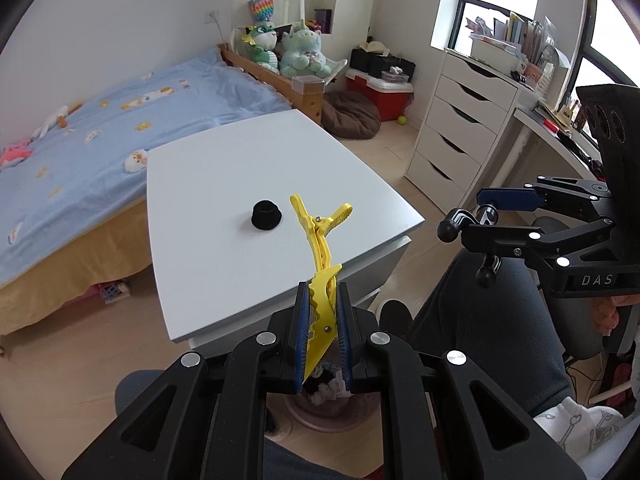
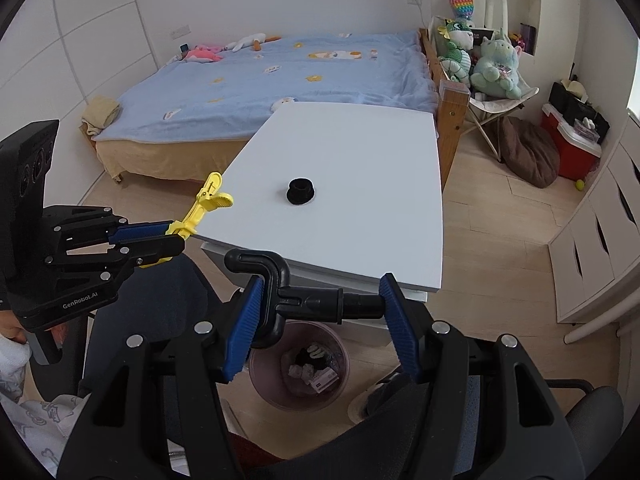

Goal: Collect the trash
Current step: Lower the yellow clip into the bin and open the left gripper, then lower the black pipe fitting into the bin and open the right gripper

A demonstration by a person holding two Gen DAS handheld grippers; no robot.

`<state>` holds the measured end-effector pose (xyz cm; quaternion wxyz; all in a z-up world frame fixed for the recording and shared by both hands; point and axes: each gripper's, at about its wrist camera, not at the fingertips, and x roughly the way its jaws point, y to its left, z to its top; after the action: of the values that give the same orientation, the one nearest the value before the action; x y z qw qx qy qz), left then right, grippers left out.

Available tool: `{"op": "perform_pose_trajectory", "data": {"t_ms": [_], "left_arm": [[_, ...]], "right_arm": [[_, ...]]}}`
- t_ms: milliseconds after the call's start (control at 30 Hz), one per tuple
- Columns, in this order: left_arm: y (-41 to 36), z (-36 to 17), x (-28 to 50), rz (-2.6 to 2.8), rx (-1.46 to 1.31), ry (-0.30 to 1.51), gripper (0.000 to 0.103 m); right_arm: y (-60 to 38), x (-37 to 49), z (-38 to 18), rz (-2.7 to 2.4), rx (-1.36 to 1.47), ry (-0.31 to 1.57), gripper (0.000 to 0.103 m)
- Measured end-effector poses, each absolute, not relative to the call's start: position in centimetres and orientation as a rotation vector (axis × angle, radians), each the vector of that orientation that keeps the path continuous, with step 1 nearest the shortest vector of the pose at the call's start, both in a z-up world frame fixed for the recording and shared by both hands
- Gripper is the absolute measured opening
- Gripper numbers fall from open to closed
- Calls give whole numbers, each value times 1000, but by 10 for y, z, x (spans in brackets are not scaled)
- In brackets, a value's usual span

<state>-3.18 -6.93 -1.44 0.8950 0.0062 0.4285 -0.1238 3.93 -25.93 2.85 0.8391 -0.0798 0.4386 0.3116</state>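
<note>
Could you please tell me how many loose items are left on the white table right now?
1: a black ring near the middle of the table. The yellow clip is in the left gripper and the black hook in the right gripper.

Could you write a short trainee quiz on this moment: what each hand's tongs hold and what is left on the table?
1. Multiple choice: what do the left tongs grip? A) black hair tie B) yellow hair clip C) paper scrap
2. True or false: the right tongs are empty.
3. Fill in: the one thing left on the white table is a black ____.

Key
1. B: the yellow hair clip sits pinched between the blue pads.
2. False: a black plastic fitting spans the gap, touching both pads, above the trash bin on the floor.
3. Hair tie: the black hair tie lies near the table's middle.
</note>
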Motion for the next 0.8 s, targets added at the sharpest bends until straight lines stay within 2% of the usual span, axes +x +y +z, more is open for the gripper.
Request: {"op": "perform_pose_trajectory", "data": {"t_ms": [300,400,467,500,533,567,600,733,800], "left_arm": [[-79,-29,-47,-300,10,929,13],[-80,-28,-47,-316,10,933,17],[-80,-28,-47,-312,15,931,29],[-79,-28,-47,-304,11,923,55],[-77,-28,-47,-302,-3,915,73],[-75,-29,-47,-297,-19,912,78],[-73,-29,-46,-281,-22,906,89],[-68,-28,-45,-225,-23,881,95],[-66,-27,-45,-210,-20,871,95]], "right_arm": [[-262,27,16,659,-157,960,59],[-263,25,15,660,-155,960,59],[-262,24,15,661,-157,959,59],[-263,25,15,661,-156,960,59],[-263,24,15,661,-155,961,59],[-262,24,15,662,-154,961,59],[-262,24,14,662,-153,962,59],[-261,24,13,662,-152,968,59],[-260,23,12,663,-151,971,59]]}}
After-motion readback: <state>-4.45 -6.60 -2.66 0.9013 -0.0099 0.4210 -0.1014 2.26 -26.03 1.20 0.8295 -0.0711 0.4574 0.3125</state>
